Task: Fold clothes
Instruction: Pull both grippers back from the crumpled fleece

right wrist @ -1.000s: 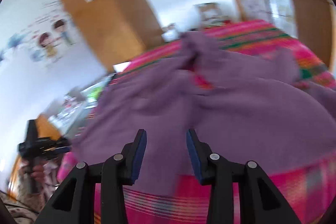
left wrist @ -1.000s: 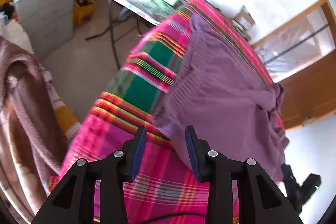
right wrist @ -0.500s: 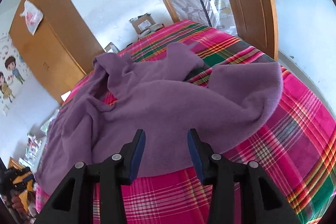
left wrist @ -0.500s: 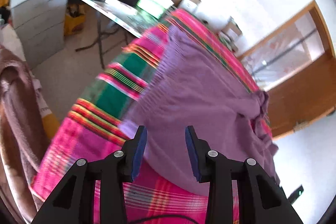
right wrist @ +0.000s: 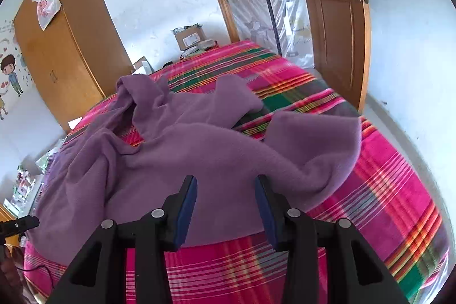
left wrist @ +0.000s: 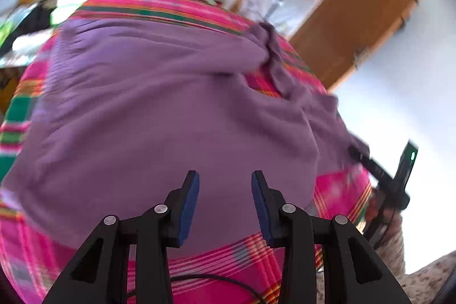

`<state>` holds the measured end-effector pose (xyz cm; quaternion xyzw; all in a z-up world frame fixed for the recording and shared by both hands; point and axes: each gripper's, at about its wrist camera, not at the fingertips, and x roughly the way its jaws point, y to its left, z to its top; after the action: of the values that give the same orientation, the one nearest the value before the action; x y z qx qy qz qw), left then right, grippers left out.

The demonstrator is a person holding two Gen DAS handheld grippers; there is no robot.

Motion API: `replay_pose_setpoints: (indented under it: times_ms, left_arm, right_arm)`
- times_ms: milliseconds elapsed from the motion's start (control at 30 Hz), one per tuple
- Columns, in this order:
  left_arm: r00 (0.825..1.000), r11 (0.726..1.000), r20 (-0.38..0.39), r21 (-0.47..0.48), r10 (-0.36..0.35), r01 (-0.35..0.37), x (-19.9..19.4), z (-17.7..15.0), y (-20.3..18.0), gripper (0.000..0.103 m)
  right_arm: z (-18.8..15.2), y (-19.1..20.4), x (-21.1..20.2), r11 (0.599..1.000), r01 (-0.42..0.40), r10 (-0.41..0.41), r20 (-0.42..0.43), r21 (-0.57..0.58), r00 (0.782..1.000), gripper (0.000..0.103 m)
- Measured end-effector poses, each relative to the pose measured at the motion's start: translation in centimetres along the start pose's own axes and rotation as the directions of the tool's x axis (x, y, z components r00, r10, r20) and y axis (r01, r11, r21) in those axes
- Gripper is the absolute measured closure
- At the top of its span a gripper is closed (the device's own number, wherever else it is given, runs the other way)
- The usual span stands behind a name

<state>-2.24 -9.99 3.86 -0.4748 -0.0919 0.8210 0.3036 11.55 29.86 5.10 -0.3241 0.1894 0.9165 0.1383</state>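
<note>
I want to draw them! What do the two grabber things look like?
Both look alike: the left gripper and right gripper are black angular plastic with round silver screws and dark blue pads. A thin black cable runs below the left one.

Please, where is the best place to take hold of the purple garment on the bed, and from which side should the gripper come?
Probably the near hem of the purple garment, approached from the bed's near edge. That edge lies flat on the plaid blanket, just below the right gripper, whose empty jaws are opening. The far part is bunched and twisted, so harder to pinch cleanly.
</note>
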Motion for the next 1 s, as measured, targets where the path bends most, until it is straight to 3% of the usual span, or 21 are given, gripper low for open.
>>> replay_pose_setpoints:
  times_ms: [200, 367, 667, 833, 1000]
  left_arm:
    - [0.998, 0.996, -0.069, 0.087, -0.005, 0.011, 3.5, 0.9, -2.8, 0.064]
    - [0.998, 0.980, -0.051, 0.196, 0.041, -0.031, 4.8, 0.2, -5.3, 0.064]
    - [0.995, 0.972, -0.090, 0.235, 0.040, -0.017, 6.0, 0.2, -7.2, 0.063]
    - [0.996, 0.969, -0.077, 0.247, 0.051, -0.031, 6.3, 0.5, -7.9, 0.063]
    - [0.997, 0.970, -0.066, 0.240, 0.045, -0.028, 6.6, 1.3, -8.3, 0.063]
  right_arm:
    - [0.2, -0.6, 0.2, 0.994, 0.068, -0.068, 0.009, -0.080, 0.998, 0.056]
    - [0.4, -1.7, 0.9, 0.998, 0.045, -0.046, -0.021, -0.054, 0.999, 0.052]
    - [1.0, 0.7, 2.7, 0.972, 0.058, -0.065, -0.023, -0.230, 0.998, 0.050]
    - [1.4, 0.5, 3.5, 0.955, 0.090, -0.105, -0.039, -0.283, 0.994, 0.050]
    - [2.3, 0.2, 3.8, 0.951, 0.058, -0.079, -0.058, -0.302, 0.995, 0.050]
